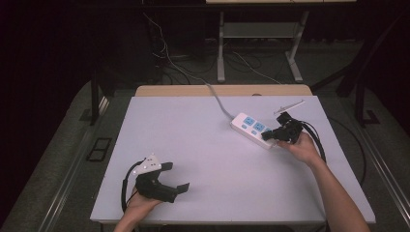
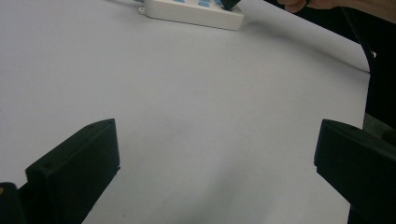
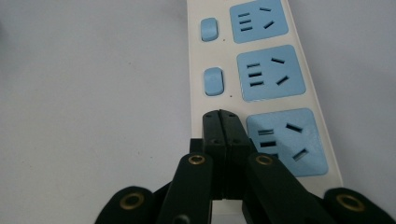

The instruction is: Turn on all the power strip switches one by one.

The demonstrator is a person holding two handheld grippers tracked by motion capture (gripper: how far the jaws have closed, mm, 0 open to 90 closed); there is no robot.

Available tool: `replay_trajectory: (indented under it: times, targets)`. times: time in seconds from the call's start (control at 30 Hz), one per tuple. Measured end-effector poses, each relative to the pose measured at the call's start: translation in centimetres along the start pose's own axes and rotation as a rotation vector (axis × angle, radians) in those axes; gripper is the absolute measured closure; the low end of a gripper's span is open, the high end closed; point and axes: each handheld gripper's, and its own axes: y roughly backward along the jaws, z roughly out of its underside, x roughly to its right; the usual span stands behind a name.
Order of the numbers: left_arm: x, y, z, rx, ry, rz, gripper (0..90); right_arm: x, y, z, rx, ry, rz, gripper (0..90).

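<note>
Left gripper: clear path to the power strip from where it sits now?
Probably yes. The left gripper rests open at the table's near left, and bare tabletop lies between it and the power strip. The right gripper, jaws shut, already occupies the strip's near end.

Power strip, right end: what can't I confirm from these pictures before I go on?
- Third switch on the power strip: right gripper view, hidden under the shut tips of the right gripper; pressed or not can't be told.
- Switch states: high view, too small.
- Strip's cord: high view, runs off the table's far edge; plug end lost in the dark.
- Strip in the left gripper view: cut by the top edge.
- Left gripper: open, holding nothing.
</note>
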Motion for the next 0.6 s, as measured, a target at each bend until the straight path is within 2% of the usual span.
replay_trajectory:
  times: [0.17, 0.4, 0.5, 0.6]
  targets:
    - [-0.08, -0.1, -0.01, -0.002, 0.006, 0.002, 0.0, -0.01, 0.03, 0.34, 0.026, -0.016, 0.001, 90.0]
    - [-0.06, -0.12, -0.02, -0.003, 0.001, 0.007, 0.0, -0.12, 0.03, 0.24, 0.022, -0.017, 0.008, 90.0]
    - [-0.05, -0.1, -0.03, -0.002, 0.002, 0.007, 0.0, 0.11, 0.11, 0.29, 0.037, -0.039, -0.007, 90.0]
    - [-0.04, -0.09, -0.03, -0.001, 0.001, 0.009, 0.0, 0.18, 0.1, 0.28, 0.037, -0.042, -0.002, 90.0]
